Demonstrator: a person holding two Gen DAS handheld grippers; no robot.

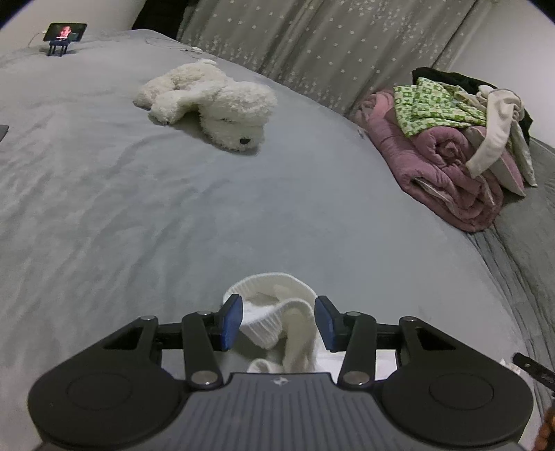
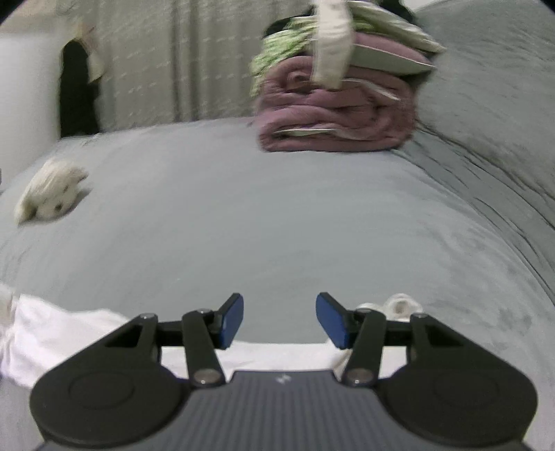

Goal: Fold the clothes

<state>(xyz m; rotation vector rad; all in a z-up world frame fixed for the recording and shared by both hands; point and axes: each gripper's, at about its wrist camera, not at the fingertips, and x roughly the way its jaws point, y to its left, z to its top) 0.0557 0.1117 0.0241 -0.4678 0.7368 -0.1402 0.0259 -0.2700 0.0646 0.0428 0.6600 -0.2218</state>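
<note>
A white garment (image 1: 263,329) with ribbed knit edges lies bunched on the grey bed (image 1: 138,208), right at the near edge of the left wrist view. My left gripper (image 1: 279,322) is open over it; the ribbed fabric lies between the blue pads (image 1: 231,322) without being pinched. In the right wrist view, which is blurred, the same white cloth (image 2: 52,333) spreads flat under and to the left of my right gripper (image 2: 279,321). That gripper is open, with only bedsheet showing between its pads. A small white bunched end (image 2: 399,307) pokes out behind its right finger.
A white plush dog (image 1: 211,104) lies at the middle left of the bed. A rolled pink blanket (image 1: 451,166) with green-patterned and cream clothes piled on top sits at the far right. A phone on a stand (image 1: 66,33) is at the far left corner. Curtains (image 1: 312,45) hang behind.
</note>
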